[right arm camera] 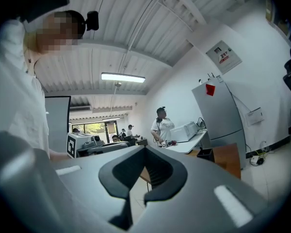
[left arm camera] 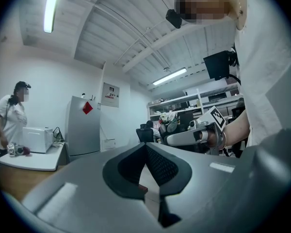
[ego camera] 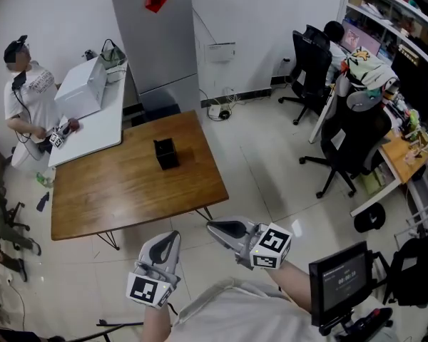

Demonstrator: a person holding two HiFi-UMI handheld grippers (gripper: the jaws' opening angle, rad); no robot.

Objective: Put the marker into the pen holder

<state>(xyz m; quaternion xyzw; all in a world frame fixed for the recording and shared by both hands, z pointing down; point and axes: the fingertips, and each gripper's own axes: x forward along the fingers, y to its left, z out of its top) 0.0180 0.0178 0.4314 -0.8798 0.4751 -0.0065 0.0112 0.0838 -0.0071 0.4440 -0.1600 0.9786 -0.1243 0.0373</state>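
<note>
A black pen holder point(ego camera: 165, 153) stands near the middle of the brown wooden table point(ego camera: 114, 191). It also shows small in the right gripper view, pen holder point(right arm camera: 206, 154) on the table point(right arm camera: 229, 155). No marker shows in any view. Both grippers hang close to my body, over the floor in front of the table's near edge. My left gripper point(ego camera: 172, 235) is shut with nothing in it, and its jaws point(left arm camera: 145, 147) meet at the tips. My right gripper point(ego camera: 212, 226) is also shut and empty point(right arm camera: 144, 149).
A white table point(ego camera: 103, 123) with a white box appliance point(ego camera: 82, 87) adjoins the wooden table at the back left, with a person point(ego camera: 28, 95) beside it. A grey cabinet point(ego camera: 157, 41) stands behind. Office chairs point(ego camera: 353, 137) and desks fill the right. A monitor point(ego camera: 339, 283) stands at my right.
</note>
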